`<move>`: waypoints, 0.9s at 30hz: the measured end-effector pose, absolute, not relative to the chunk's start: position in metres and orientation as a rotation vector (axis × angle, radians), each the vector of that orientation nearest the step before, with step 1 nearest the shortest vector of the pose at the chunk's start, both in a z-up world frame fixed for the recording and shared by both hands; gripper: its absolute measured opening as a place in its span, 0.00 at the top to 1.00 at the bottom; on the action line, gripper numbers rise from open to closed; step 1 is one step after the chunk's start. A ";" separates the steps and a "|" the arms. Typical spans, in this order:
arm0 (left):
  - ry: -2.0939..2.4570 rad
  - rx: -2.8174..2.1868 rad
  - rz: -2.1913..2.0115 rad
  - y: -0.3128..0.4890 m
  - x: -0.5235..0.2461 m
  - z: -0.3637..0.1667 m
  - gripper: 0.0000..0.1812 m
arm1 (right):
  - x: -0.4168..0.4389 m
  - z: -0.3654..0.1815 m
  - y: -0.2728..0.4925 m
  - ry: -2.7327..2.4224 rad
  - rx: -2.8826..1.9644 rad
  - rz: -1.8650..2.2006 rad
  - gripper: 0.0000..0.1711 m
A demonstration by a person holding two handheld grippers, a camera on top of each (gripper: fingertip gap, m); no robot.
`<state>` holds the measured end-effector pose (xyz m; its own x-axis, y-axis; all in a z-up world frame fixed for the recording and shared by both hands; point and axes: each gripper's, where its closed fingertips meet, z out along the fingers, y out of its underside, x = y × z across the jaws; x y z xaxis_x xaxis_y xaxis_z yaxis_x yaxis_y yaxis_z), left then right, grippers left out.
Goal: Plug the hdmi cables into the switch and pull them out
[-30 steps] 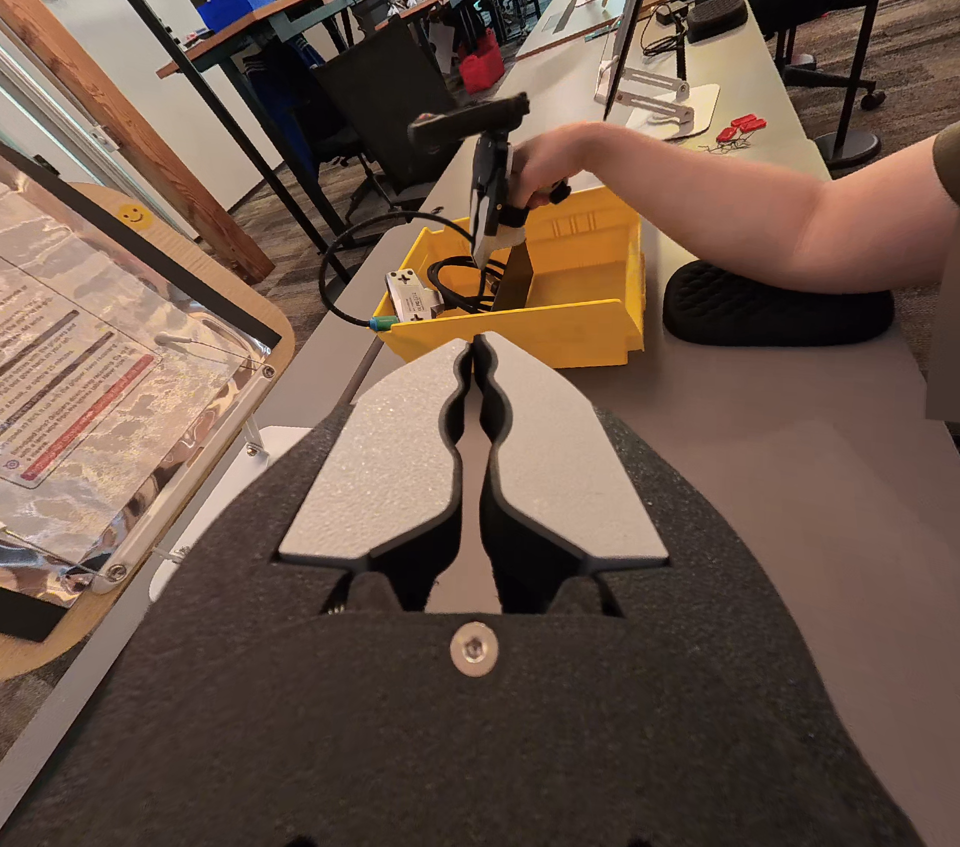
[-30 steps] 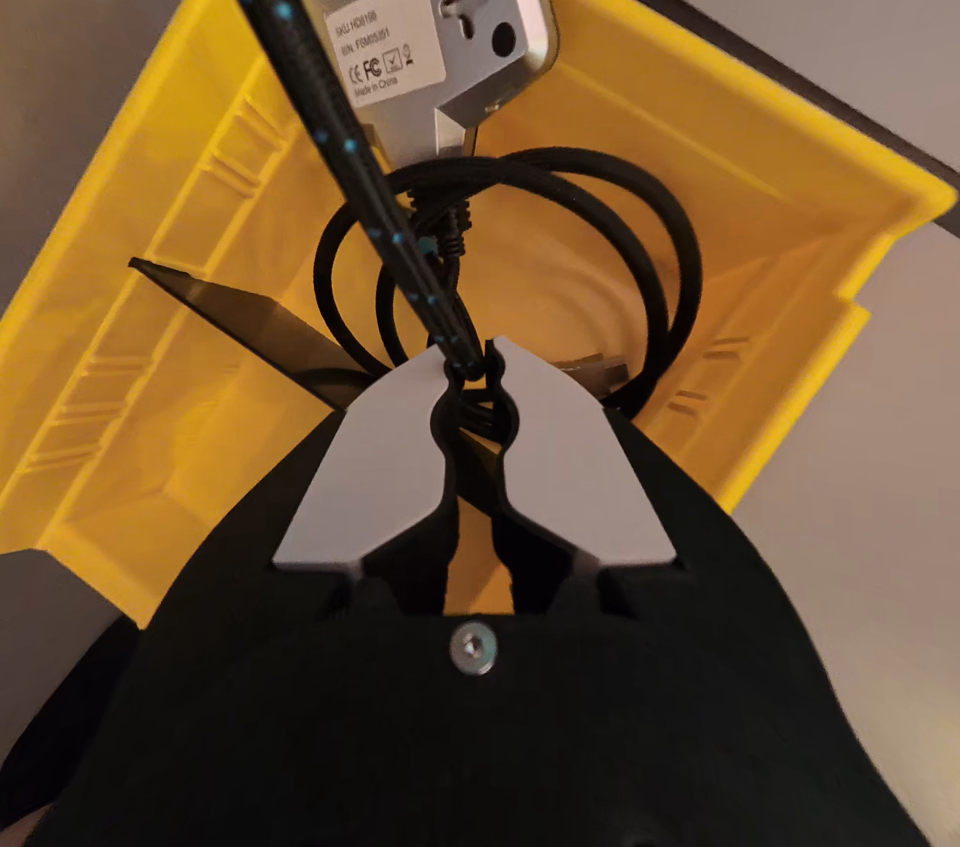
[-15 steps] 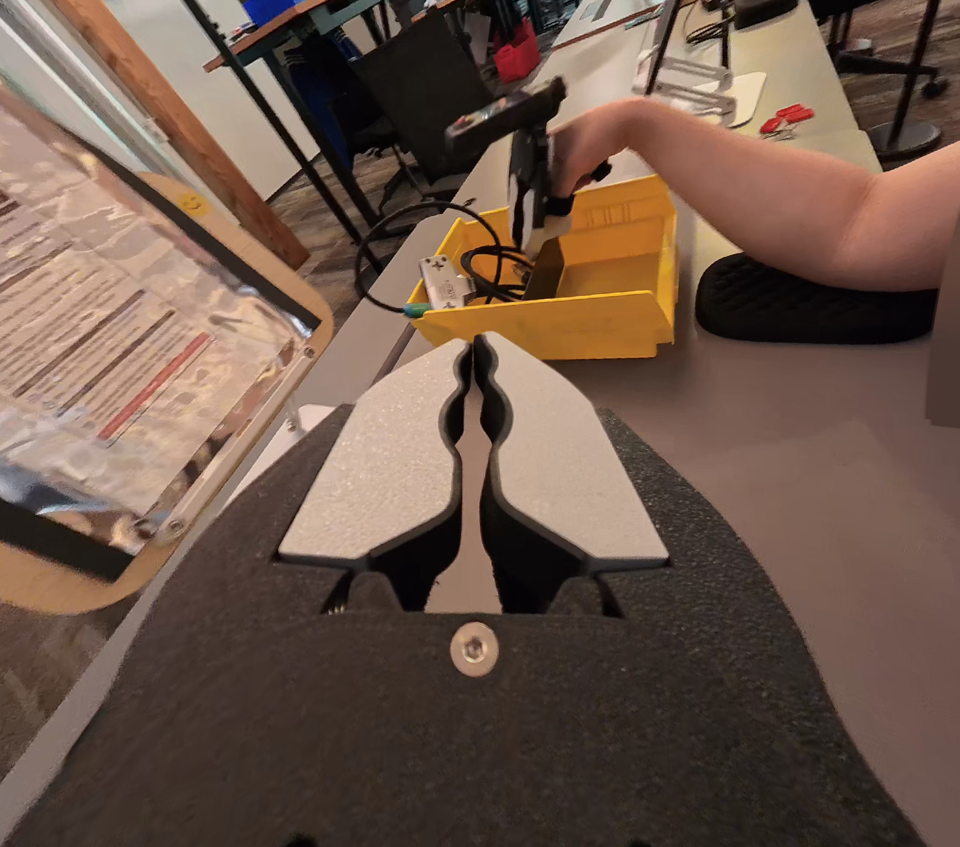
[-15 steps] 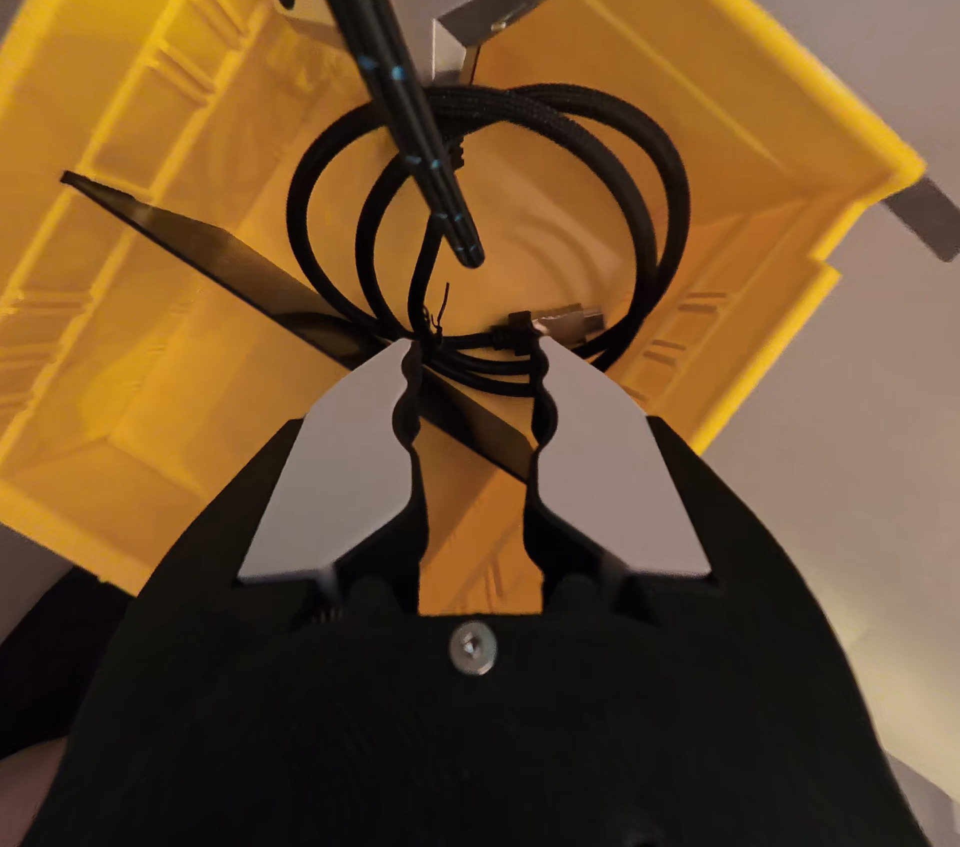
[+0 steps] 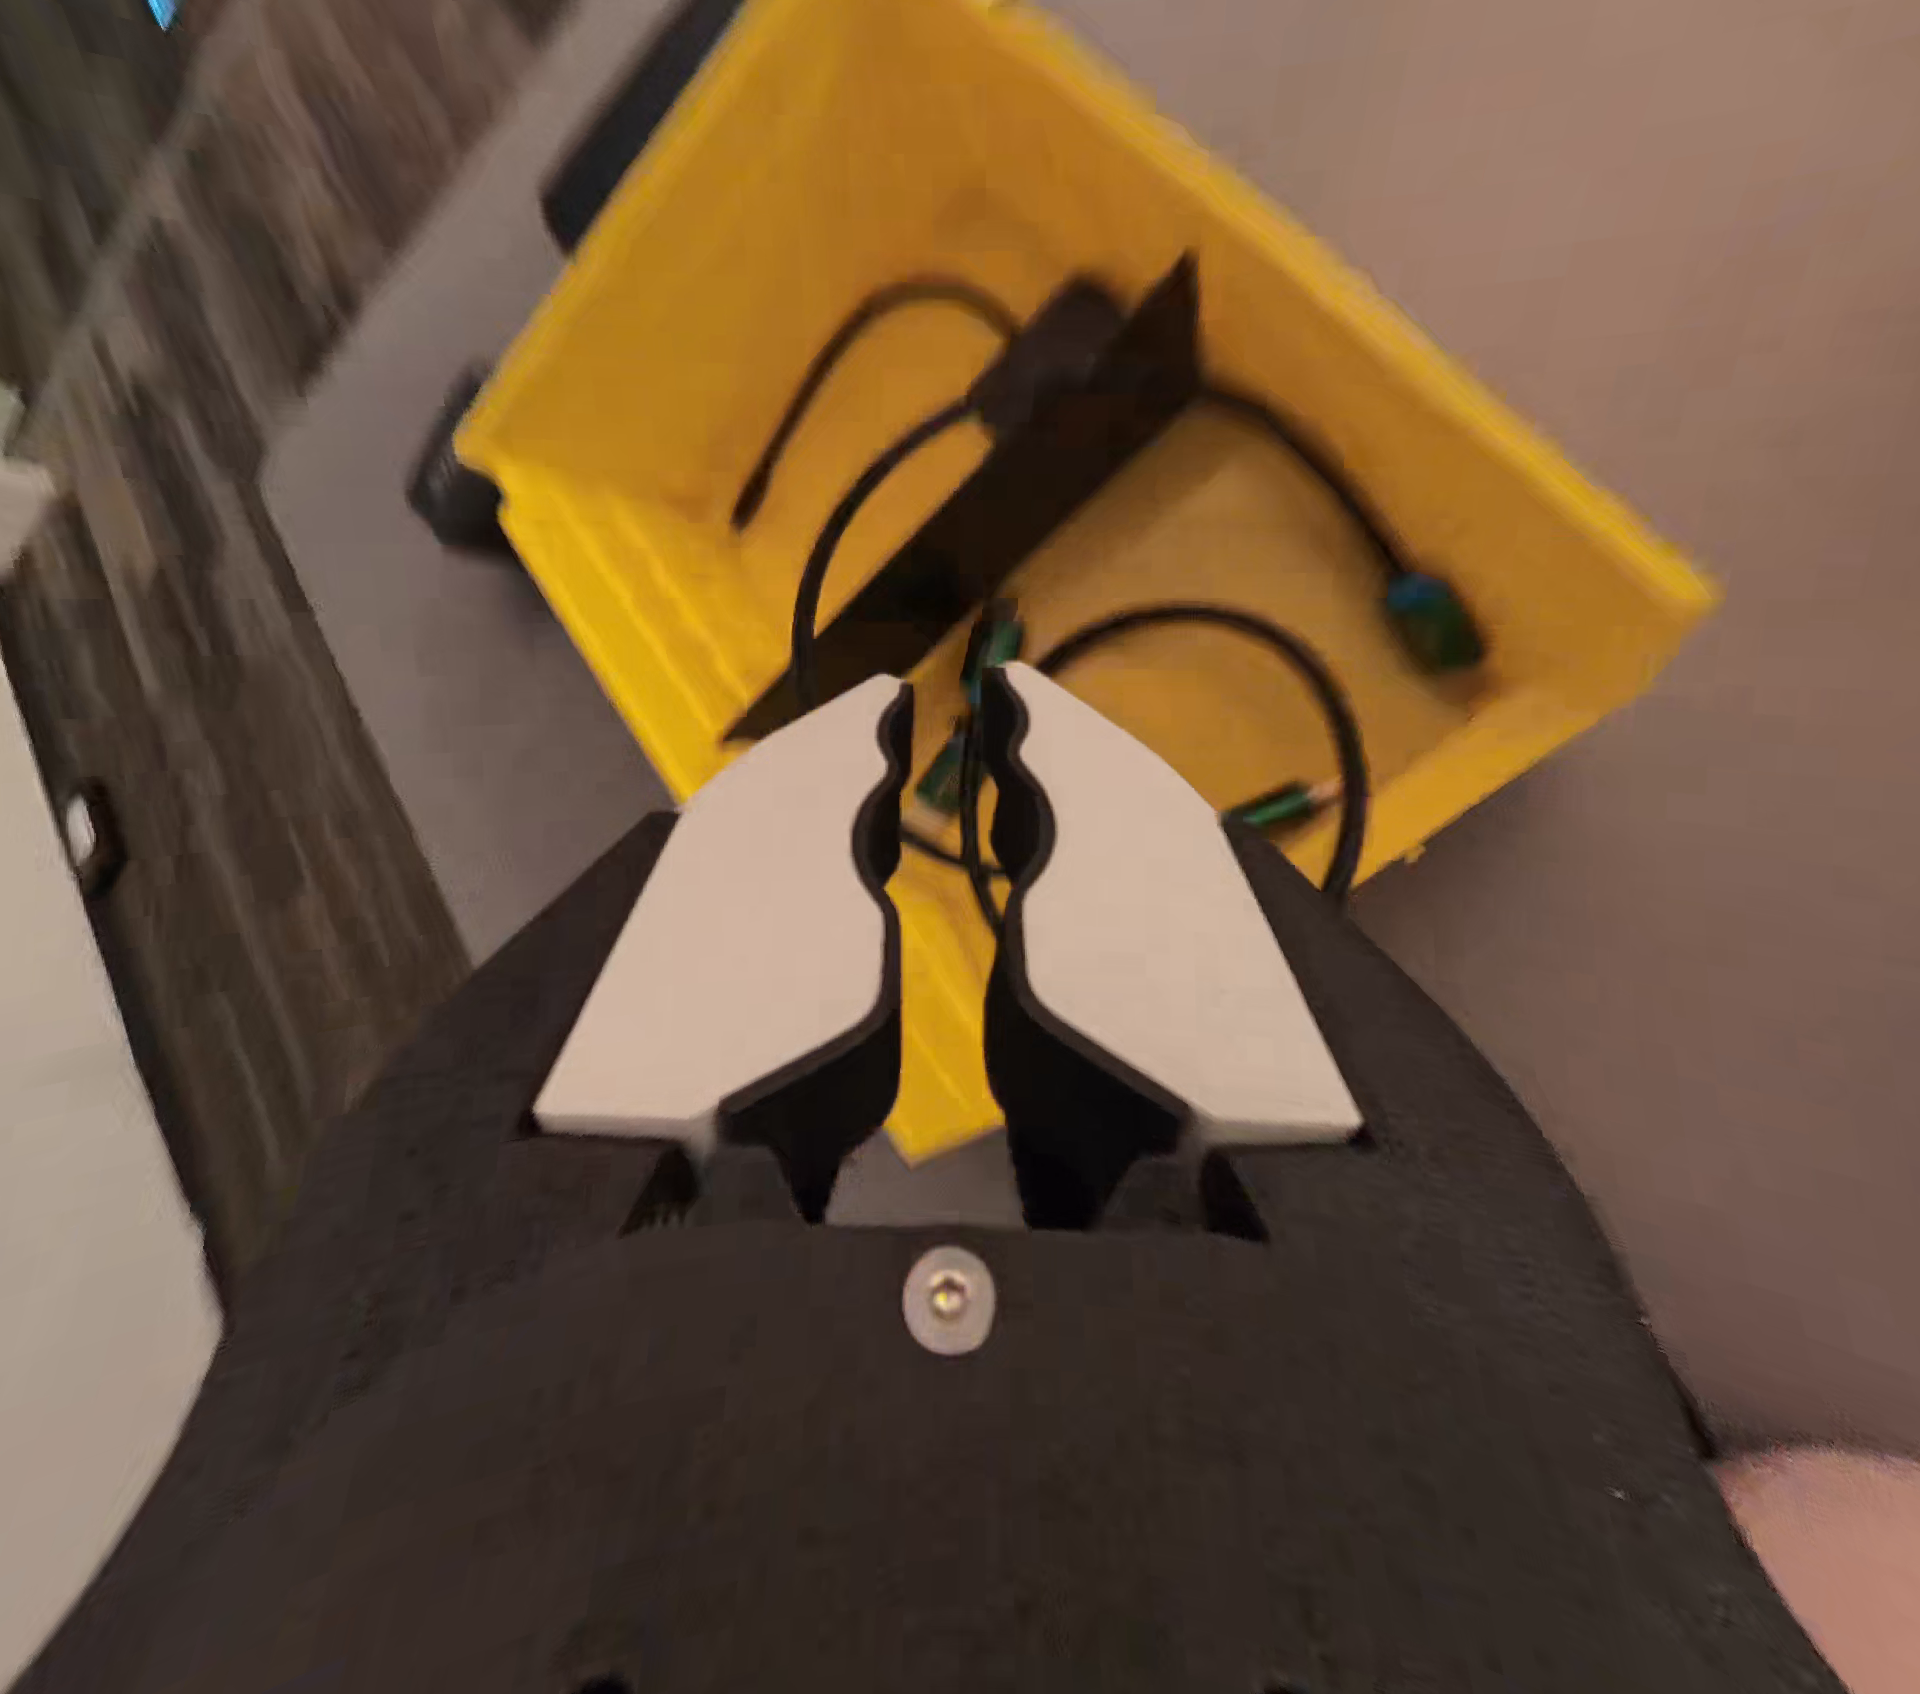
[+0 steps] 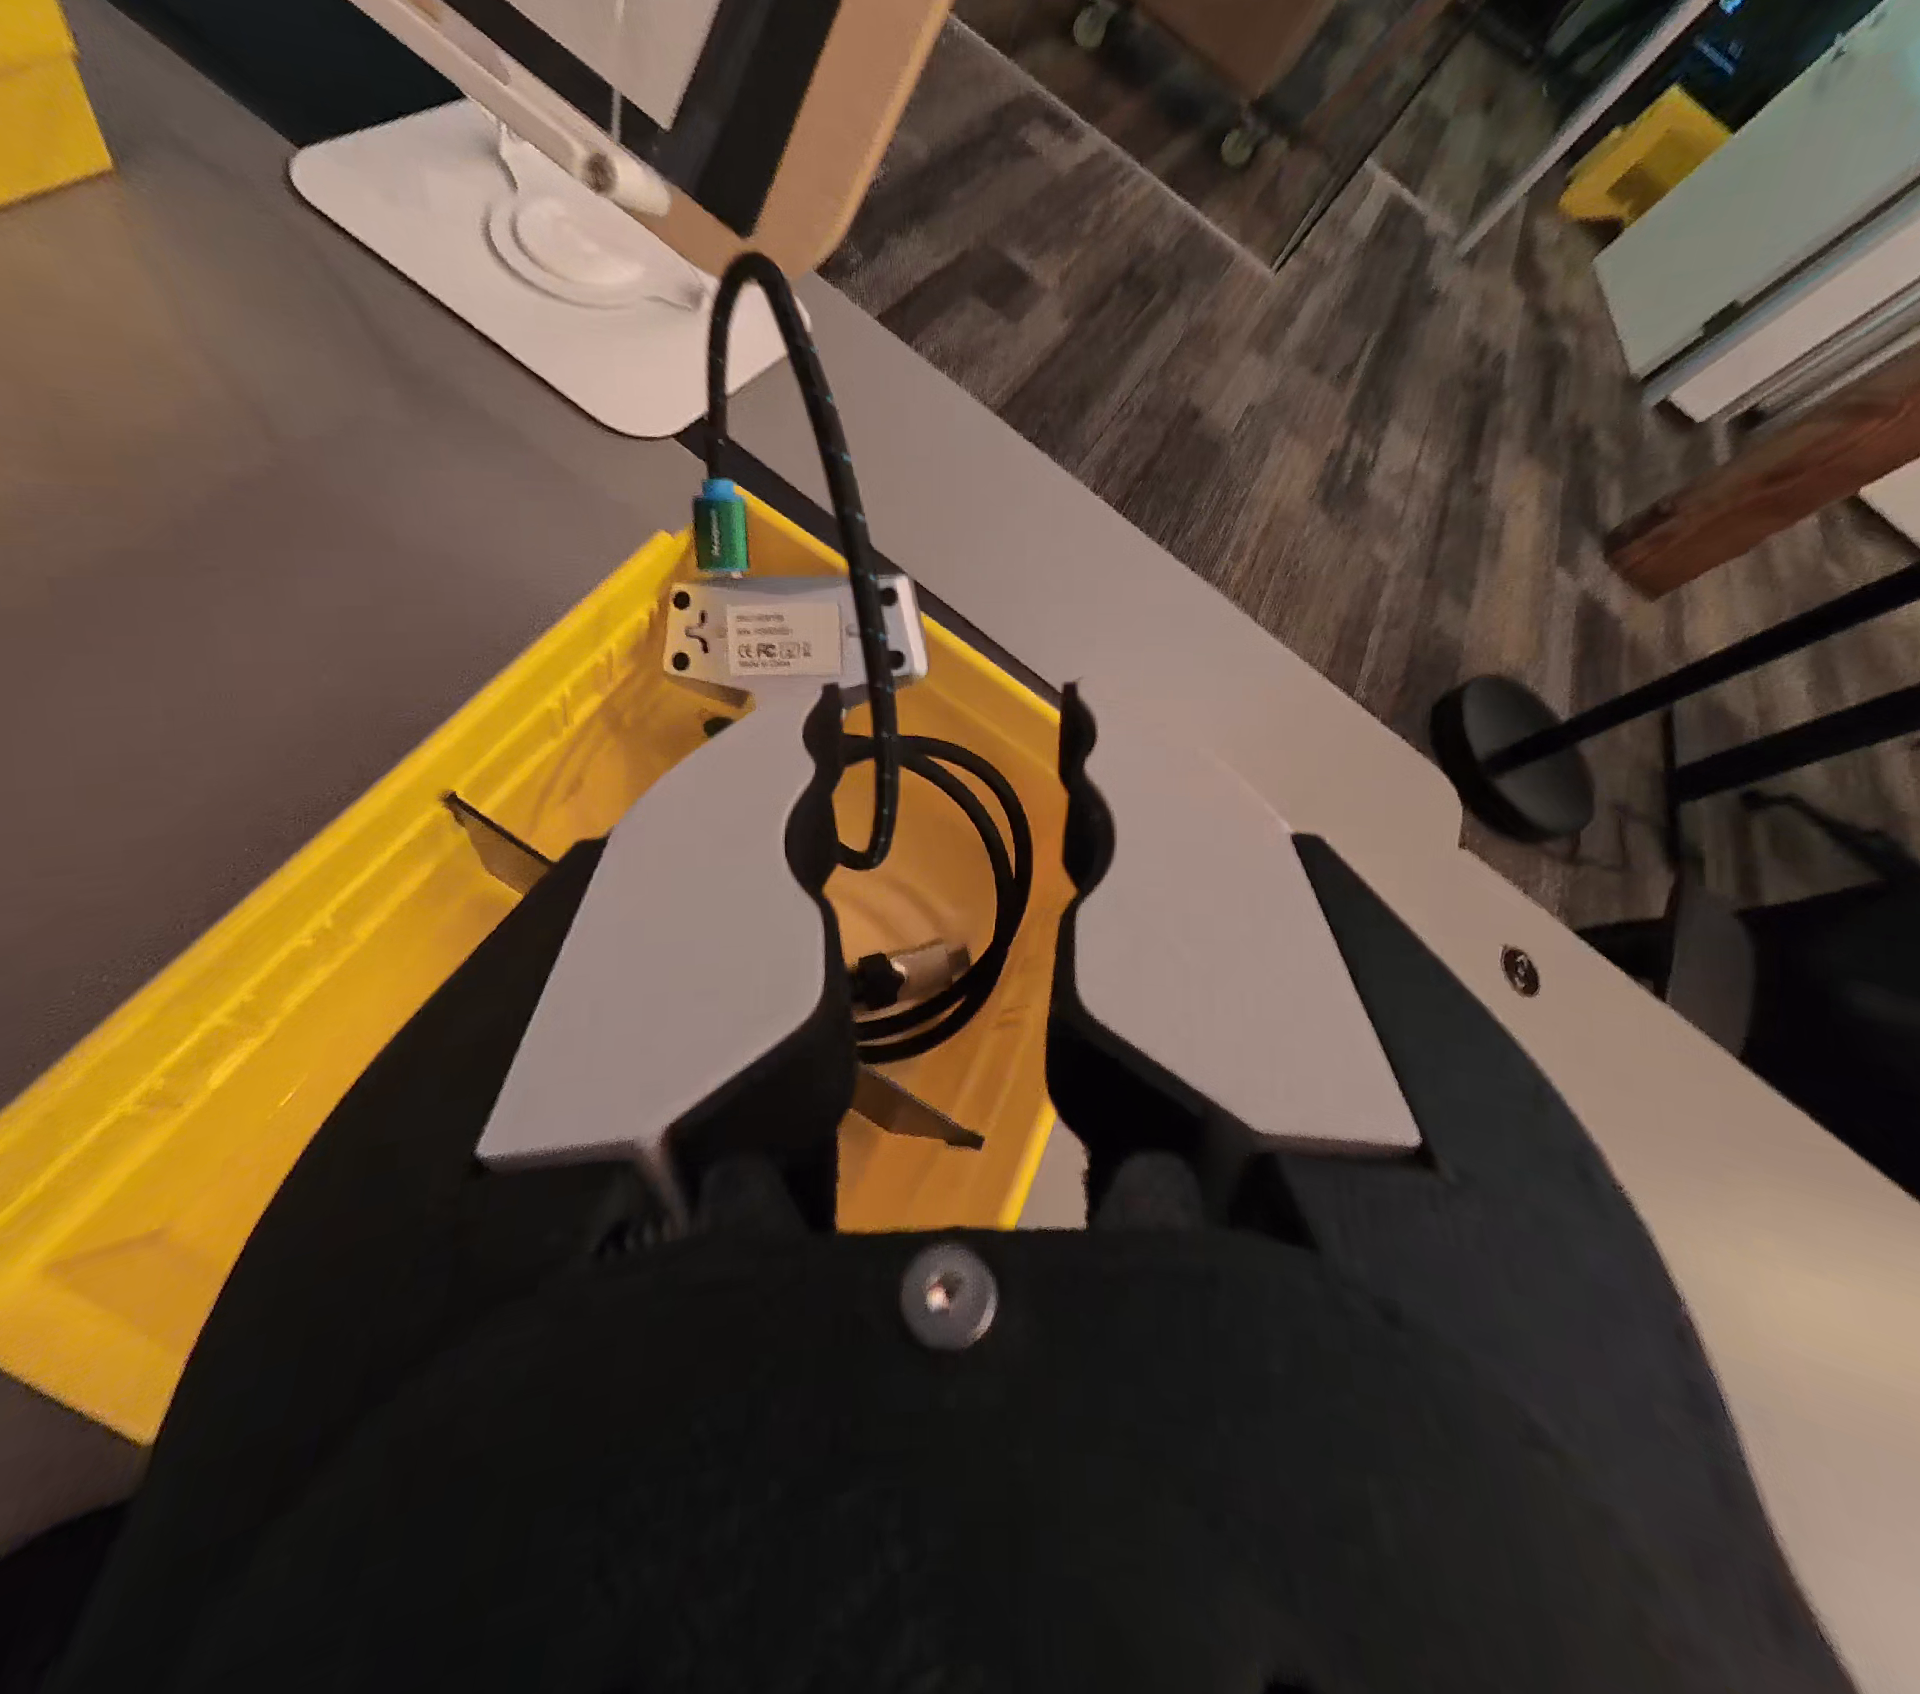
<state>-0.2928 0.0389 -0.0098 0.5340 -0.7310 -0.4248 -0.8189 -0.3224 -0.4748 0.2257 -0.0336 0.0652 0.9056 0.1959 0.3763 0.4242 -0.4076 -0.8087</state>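
1. The switch, a small silver box, sits label side up at the far corner of the yellow bin, leaning on the rim. One braided cable is plugged into it by a green connector, arcs up over the bin and drops back down inside.
2. A second black cable lies coiled on the bin floor just beneath the switch, its metal plug free and plugged into nothing.
3. The right gripper hangs above that coil with its jaws wide apart and nothing between them.
4. The left gripper looks down into a yellow bin holding loose cables with green-blue ends and a black divider. Its jaws stand at a narrow gap; a thin dark cable seems to run through it, but the blur makes it impossible to say whether it's pinched. No switch shows in this view.
5. Progress guess: early to middle. One cable in, at least one more to plug, and none of the pulling-out looks done.
6. Whether both views show the same bin is unclear.
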 end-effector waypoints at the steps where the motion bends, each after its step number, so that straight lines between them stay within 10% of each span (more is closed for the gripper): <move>1: 1.239 -2.181 0.249 0.045 -0.306 -0.021 0.93 | 0.221 0.068 -0.035 -0.465 -1.992 -0.274 0.76; 16: 1.115 -2.110 0.388 0.128 -0.319 -0.066 0.79 | 0.205 0.053 -0.028 -0.573 -2.039 -0.337 0.76; 27: 1.137 -2.117 0.313 0.127 -0.320 -0.075 0.95 | 0.218 0.038 -0.028 -0.576 -2.106 -0.349 0.78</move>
